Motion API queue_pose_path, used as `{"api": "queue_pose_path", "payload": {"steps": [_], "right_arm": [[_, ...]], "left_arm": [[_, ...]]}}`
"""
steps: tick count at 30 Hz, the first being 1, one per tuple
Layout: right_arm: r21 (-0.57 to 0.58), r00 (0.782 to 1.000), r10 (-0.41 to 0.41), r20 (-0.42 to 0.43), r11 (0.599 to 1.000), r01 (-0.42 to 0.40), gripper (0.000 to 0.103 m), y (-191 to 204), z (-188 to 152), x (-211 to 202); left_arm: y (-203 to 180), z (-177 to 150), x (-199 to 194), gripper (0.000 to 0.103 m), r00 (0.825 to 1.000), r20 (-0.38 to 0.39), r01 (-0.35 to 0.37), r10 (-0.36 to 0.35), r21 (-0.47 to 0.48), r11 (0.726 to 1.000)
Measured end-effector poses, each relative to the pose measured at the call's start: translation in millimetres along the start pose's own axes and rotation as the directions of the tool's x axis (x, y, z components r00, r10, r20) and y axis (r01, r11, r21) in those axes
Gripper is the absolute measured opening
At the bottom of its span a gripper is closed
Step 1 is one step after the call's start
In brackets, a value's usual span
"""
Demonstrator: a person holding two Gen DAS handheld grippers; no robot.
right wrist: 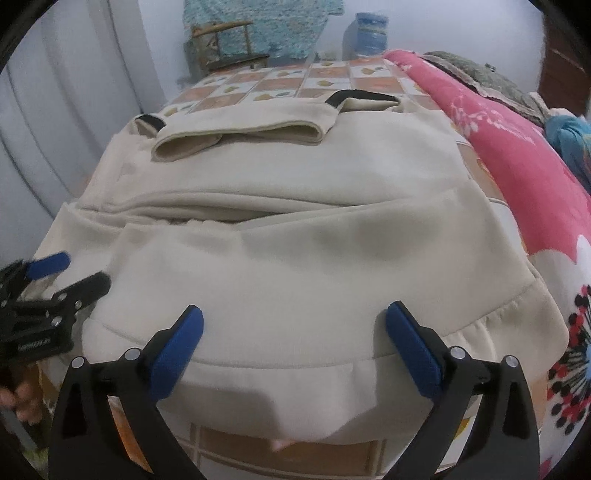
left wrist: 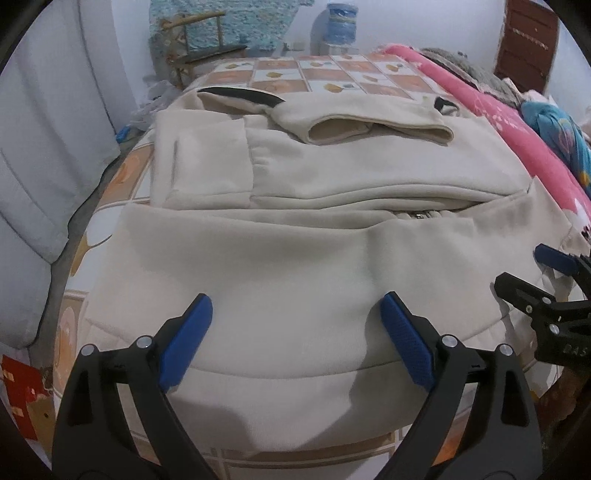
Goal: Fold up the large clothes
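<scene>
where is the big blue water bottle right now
The big blue water bottle stands at the top centre of both wrist views, against the wall beyond the far end of the checked bedsheet, right of the wooden chair.

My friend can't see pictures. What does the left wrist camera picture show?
A cream hoodie lies partly folded on a tile-patterned bedsheet. The open left gripper hovers over its near hem, nothing between its blue pads. The right gripper shows at the right edge.
</scene>
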State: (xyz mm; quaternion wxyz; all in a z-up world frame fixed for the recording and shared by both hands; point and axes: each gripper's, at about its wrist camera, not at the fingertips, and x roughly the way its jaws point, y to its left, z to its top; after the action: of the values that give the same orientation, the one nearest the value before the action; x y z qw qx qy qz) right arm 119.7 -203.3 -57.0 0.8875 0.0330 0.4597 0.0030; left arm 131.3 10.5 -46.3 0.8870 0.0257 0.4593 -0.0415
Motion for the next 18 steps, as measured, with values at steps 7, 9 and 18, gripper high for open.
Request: {"api": "queue_pose_path", "payload": {"steps": [7, 9, 18], "right_arm": [[-0.069, 0.995, -0.087, 0.046, 0.994, 0.090, 0.096, 13.8, -2.4, -5.3], [-0.097, 0.993, -0.084, 0.080, 0.991, 0.092, 0.096, 19.1, 0.4, -14.5], [-0.134, 0.996, 0.086, 0.036, 0.988, -0.080, 0.097, 44.3, 6.4, 10.3]], "left_arm": [[15.7, -2.6, -11.1, 0.089, 0.998, 0.065, -0.015, 0.020, -0.070, 0.997], [21.8, -2.5, -20.4, 0.089, 0.994, 0.100, -0.033, 0.040, -0.066, 0.997], [60.6, 2.4, -38.6, 0.084, 0.978, 0.160, -0.120, 0.134, -0.093, 0.988]]}}
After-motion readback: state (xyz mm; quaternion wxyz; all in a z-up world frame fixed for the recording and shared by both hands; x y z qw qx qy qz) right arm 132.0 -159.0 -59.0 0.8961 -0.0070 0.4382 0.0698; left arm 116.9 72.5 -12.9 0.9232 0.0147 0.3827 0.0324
